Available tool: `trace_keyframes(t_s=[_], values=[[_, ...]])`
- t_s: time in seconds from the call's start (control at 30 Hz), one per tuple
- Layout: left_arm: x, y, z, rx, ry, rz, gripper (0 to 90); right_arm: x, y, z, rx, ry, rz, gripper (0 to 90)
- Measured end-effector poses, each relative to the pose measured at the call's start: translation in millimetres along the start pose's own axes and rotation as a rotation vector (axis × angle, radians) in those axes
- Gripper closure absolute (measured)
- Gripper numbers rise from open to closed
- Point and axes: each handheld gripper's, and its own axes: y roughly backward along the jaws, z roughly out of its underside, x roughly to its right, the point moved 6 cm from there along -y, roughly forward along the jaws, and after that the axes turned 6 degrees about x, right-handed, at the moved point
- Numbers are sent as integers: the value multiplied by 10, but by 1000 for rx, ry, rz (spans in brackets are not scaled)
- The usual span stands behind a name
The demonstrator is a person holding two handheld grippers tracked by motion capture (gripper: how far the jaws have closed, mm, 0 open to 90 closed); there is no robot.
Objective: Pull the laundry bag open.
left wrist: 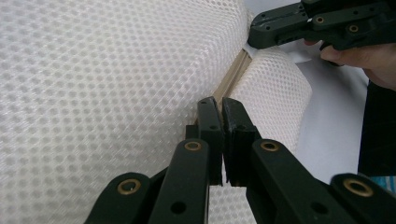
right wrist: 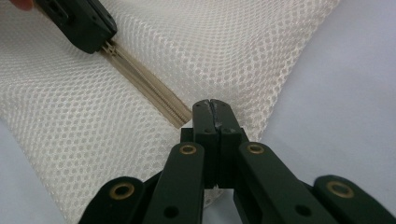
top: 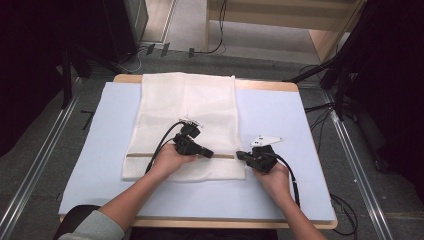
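The left gripper (top: pixel 209 153) is pinching the zipper (right wrist: pixel 154 95) pull (probably), the right gripper (top: pixel 240 155) clamping the mesh bag (top: pixel 187 107) edge; next, sliding steadily along.

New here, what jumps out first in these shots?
A white mesh laundry bag lies along the middle of a pale blue table, a beige zipper crossing its near end. Both grippers sit on that zipper line with jaws shut: the left gripper mid-zipper, the right gripper pinching the bag's right edge at the zipper's end.

surface: table (top: pixel 280 86), light-blue mat (top: pixel 280 125) | on mat: white mesh bag (top: pixel 185 110), flat
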Motion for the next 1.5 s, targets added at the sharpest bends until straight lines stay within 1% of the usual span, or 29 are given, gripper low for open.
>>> trace_keyframes(t_s=[0.1,0.17,0.23,0.27,0.3,0.33,0.4,0.43,0.47,0.53,0.63,0.7,0.73,0.77,0.83,0.87,0.9,0.93,0.97,1.03,1.17,1.2,1.33,1.37,1.4,1.43,1.47,1.5], values=[[-41,76,7,-1,8,-7,889,5,0,2,1,-2,-3,900],[-42,108,16,-8,-1,-14,889,5,0,2,1,-3,-5,900],[-55,138,27,-10,1,-17,889,2,0,1,0,4,-1,900],[-66,154,37,-13,10,-15,889,2,1,0,-1,5,-1,900],[-88,178,45,-13,9,-22,889,2,1,0,-1,3,-1,900],[-103,204,57,-17,13,-14,889,2,0,0,-1,2,-1,900],[-130,257,78,-15,20,-22,889,2,0,0,-1,3,-3,900],[-130,257,78,-15,20,-22,889,3,0,-1,-2,4,-4,900],[-165,320,104,-18,22,-27,889,4,0,-1,-1,3,-4,900],[-191,384,131,-18,25,-21,889,2,1,-1,-2,1,-3,900],[-235,466,185,-18,20,-30,888,0,2,0,-2,1,1,900],[-266,507,222,-20,20,-27,888,-1,4,-2,-6,0,2,900],[-281,524,229,-14,26,-30,888,-1,4,-4,-8,1,2,900],[-298,552,235,-6,33,-20,888,0,1,-6,-8,2,2,900],[-309,586,239,5,39,-23,888,-5,1,-9,-11,1,7,900],[-317,600,245,3,34,-19,888,-4,0,-9,-9,-1,7,900],[-323,613,251,11,44,-24,888,-2,1,-8,-10,-2,3,900],[-335,626,260,8,43,-17,888,-2,2,-7,-11,-5,2,900],[-347,638,268,12,52,-23,888,-1,1,-7,-11,-5,1,900],[-368,669,284,11,63,-19,888,1,2,-6,-11,-4,0,900],[-407,737,322,23,76,-27,888,4,1,-6,-9,-3,-2,900],[-410,747,338,20,84,-31,888,4,2,-6,-10,-3,-2,900],[-449,844,383,39,91,-38,888,3,4,-7,-11,-3,-1,900],[-449,844,383,39,91,-38,888,3,4,-7,-12,-3,-1,900],[-469,893,411,39,101,-43,888,3,4,-7,-12,-4,-2,900],[-484,914,428,36,97,-54,888,4,5,-7,-12,-5,-2,900],[-493,933,444,34,98,-56,888,5,5,-6,-13,-4,-3,900],[-508,961,456,43,102,-58,888,5,5,-7,-13,-5,-3,900]])
